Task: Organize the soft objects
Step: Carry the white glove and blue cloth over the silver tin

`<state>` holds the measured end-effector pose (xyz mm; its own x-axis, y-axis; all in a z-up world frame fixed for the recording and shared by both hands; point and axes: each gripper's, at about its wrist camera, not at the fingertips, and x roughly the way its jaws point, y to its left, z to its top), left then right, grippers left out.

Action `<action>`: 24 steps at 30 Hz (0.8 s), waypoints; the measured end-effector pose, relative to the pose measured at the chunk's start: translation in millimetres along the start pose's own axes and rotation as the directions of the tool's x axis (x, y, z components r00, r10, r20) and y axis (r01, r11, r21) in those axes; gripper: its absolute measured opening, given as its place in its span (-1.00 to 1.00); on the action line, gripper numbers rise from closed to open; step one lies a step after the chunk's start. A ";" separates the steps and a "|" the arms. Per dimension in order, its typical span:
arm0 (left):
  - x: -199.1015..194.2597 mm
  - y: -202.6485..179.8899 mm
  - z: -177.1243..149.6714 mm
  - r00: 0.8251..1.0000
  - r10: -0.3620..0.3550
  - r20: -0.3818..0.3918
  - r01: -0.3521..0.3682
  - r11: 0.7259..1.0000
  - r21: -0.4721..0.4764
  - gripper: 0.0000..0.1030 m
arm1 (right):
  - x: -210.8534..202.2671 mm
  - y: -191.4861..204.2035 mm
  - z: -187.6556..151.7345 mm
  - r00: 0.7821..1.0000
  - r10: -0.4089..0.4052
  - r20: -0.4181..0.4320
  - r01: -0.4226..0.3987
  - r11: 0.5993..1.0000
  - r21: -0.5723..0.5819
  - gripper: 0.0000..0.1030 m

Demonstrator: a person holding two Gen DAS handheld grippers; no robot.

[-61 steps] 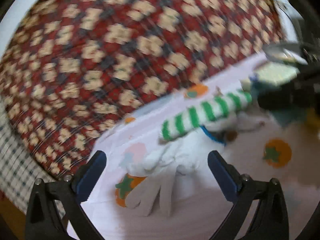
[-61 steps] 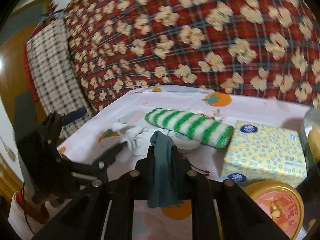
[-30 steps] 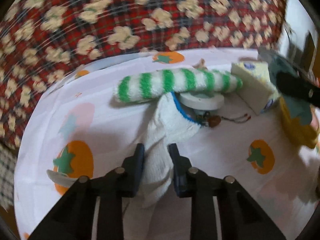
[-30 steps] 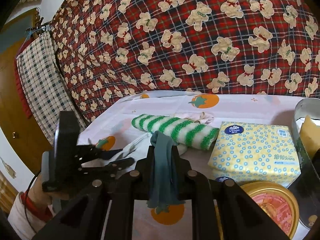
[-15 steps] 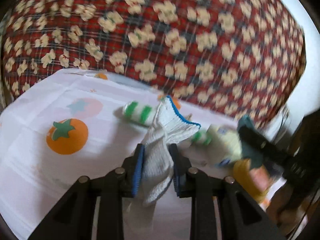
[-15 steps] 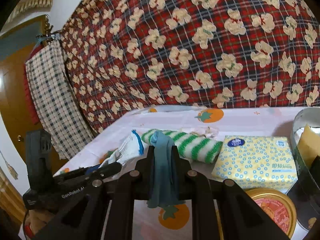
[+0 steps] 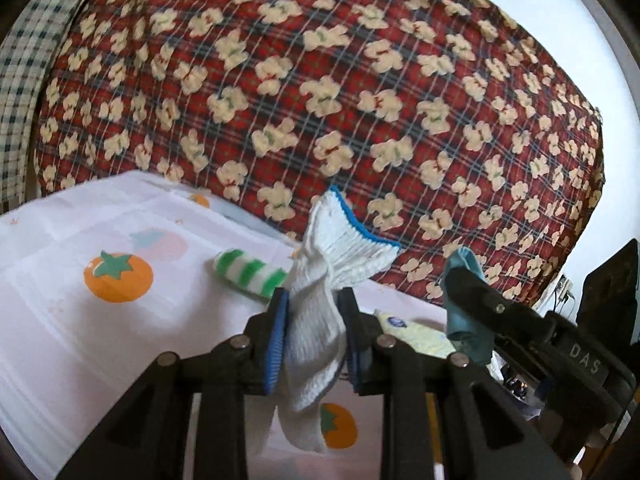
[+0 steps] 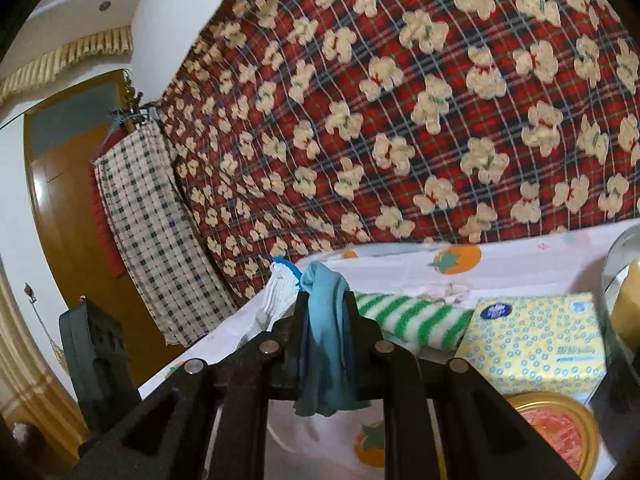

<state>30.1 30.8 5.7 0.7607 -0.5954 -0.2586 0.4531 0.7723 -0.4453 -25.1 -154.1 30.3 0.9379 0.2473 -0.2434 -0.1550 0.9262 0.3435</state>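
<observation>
The left gripper [image 7: 314,336] is seen pressed together on a white knitted glove [image 7: 320,300] with a blue-edged cuff. The glove is pinched at mid-length: the cuff stands up above the fingers [image 7: 276,336], and the rest hangs down below them, clear of the table. The same glove [image 8: 276,300] is seen in the right wrist view, just left of the right gripper.

The right gripper [image 8: 326,332] is closed on a blue-green cloth [image 8: 326,340]. The cloth is draped over the fingertips and hangs down between the fingers [image 8: 360,332]. In the left wrist view this gripper [image 7: 460,284] is found to the right, near the left one, with the cloth [image 7: 464,320] clamped in it.

A green-and-white striped sock [image 8: 408,316] is observed lying on the tablecloth [image 7: 60,320], which is white with orange fruit prints. A yellow dotted tissue pack [image 8: 536,340] lies just beside the sock's right end.

Containers: a round gold-rimmed tub [image 8: 556,436] stands in front of the tissue pack; its top is pinkish red, and whether that is a lid or contents cannot be told. At the right edge a metal pot [image 8: 624,264] is partly visible, with something yellow [image 8: 628,312] inside it; the item cannot be identified.

A red plaid blanket with a bear pattern [image 8: 420,100] hangs behind the table, a checked cloth [image 8: 152,216] beside it.
</observation>
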 end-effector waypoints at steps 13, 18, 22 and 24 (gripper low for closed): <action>-4.7 -49.3 -8.9 0.999 0.011 0.051 -0.016 0.996 0.082 -0.53 | -30.0 -12.7 4.4 0.996 -0.068 0.054 0.072 0.994 -0.084 -0.68; -4.9 -63.5 -8.9 0.999 0.013 0.052 -0.018 0.995 0.099 -0.53 | -40.1 -19.3 6.9 0.995 -0.073 0.069 0.079 0.993 -0.086 -0.68; -6.3 -77.1 -10.0 0.998 0.002 0.057 -0.009 0.993 0.120 -0.53 | -49.2 -26.7 8.7 0.993 -0.081 0.083 0.088 0.992 -0.087 -0.68; -7.0 -85.3 -10.4 0.998 -0.004 0.060 -0.004 0.991 0.132 -0.53 | -54.5 -30.9 10.3 0.992 -0.089 0.092 0.098 0.991 -0.091 -0.68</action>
<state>-18.8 -33.2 36.6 0.7851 -0.5845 -0.2050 0.5078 0.7968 -0.3274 -68.2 -199.1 42.2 0.9725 0.1363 -0.1890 -0.0903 0.9681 0.2338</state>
